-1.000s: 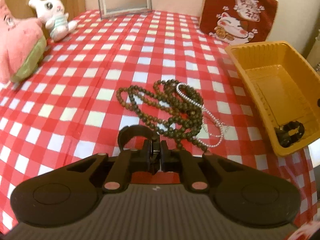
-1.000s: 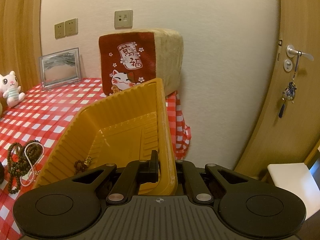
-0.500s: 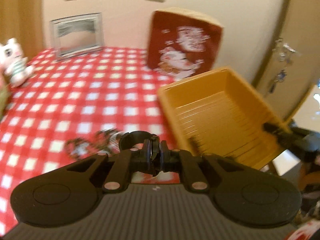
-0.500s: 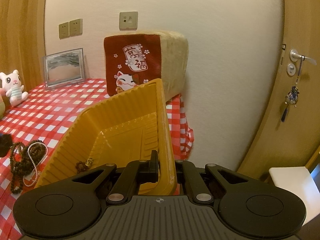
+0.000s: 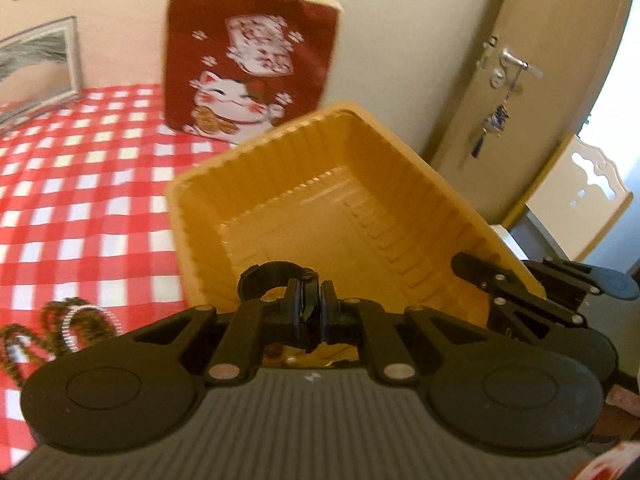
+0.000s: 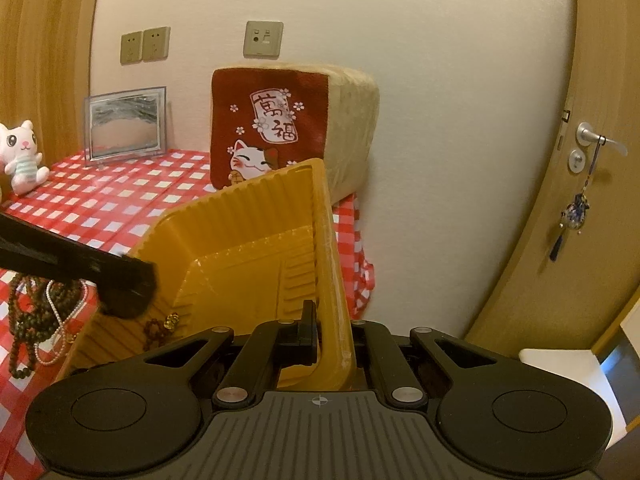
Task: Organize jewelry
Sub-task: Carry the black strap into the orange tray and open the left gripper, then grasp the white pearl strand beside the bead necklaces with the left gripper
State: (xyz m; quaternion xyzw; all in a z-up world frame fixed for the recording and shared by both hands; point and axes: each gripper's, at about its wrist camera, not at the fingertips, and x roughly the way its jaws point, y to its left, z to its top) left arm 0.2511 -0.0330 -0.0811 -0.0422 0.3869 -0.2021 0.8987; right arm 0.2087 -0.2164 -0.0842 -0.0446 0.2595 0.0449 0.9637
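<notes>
My left gripper [image 5: 310,314] is shut on a black ring-shaped bracelet [image 5: 266,278] and holds it over the near end of the orange ribbed tray [image 5: 320,216]. It shows as a dark blurred shape in the right wrist view [image 6: 124,284]. My right gripper [image 6: 332,332] is shut on the tray's right wall [image 6: 330,264] and holds the tray tilted. A brown bead bracelet with a gold charm [image 6: 160,326] lies inside the tray. A long dark bead necklace [image 6: 28,312] and a pearl strand [image 6: 56,320] lie on the checked cloth left of the tray.
A red lucky-cat cushion [image 6: 276,132] stands behind the tray. A framed picture [image 6: 125,122] and a white plush cat [image 6: 22,156] are at the back left. The table edge [image 6: 356,248] drops off right of the tray; a door [image 6: 592,160] stands beyond.
My left gripper has swung right from above the necklaces, carrying the black bracelet to the tray's near end. My right gripper keeps its hold on the tray wall.
</notes>
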